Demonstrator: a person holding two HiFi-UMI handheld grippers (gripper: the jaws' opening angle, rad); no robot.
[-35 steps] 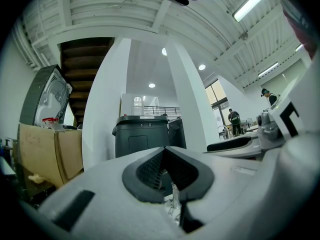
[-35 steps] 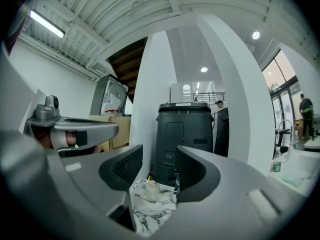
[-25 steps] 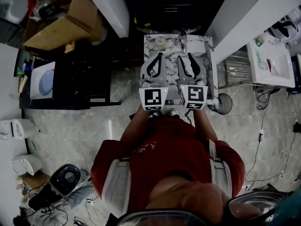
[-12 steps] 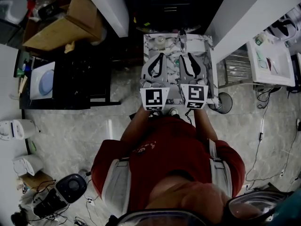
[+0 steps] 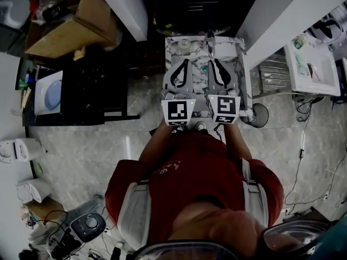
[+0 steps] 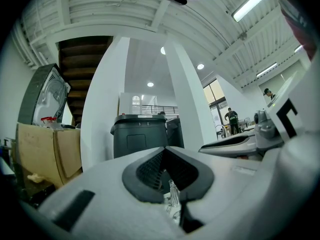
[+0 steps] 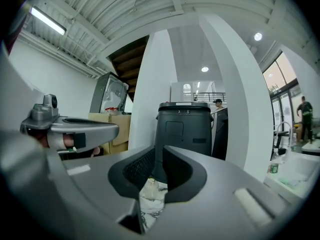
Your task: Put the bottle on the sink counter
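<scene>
A small marble-topped table (image 5: 234,54) stands right in front of me. On its far part are a small pale bottle with a cap (image 5: 185,44) and a clear glass-like bottle (image 5: 209,41). Both grippers are held level over the near part of the table, side by side. My left gripper (image 5: 186,63) has its tips together, and the clear bottle (image 6: 173,194) shows beyond them. My right gripper (image 5: 213,63) has just been closing its jaws. They keep a narrow gap with nothing between them, and the pale bottle (image 7: 151,186) stands farther off on the marble.
A black bin (image 7: 182,129) stands behind the table between two white pillars. To the right are a white sink counter (image 5: 312,69) and a wire rack (image 5: 274,77). A cardboard box (image 5: 70,31) and a dark shelf unit (image 5: 92,85) are to the left.
The right gripper's jaws have drawn closer together. Neither gripper has moved over the table. A round dark device on the floor at the lower left has slid toward the picture's bottom.
</scene>
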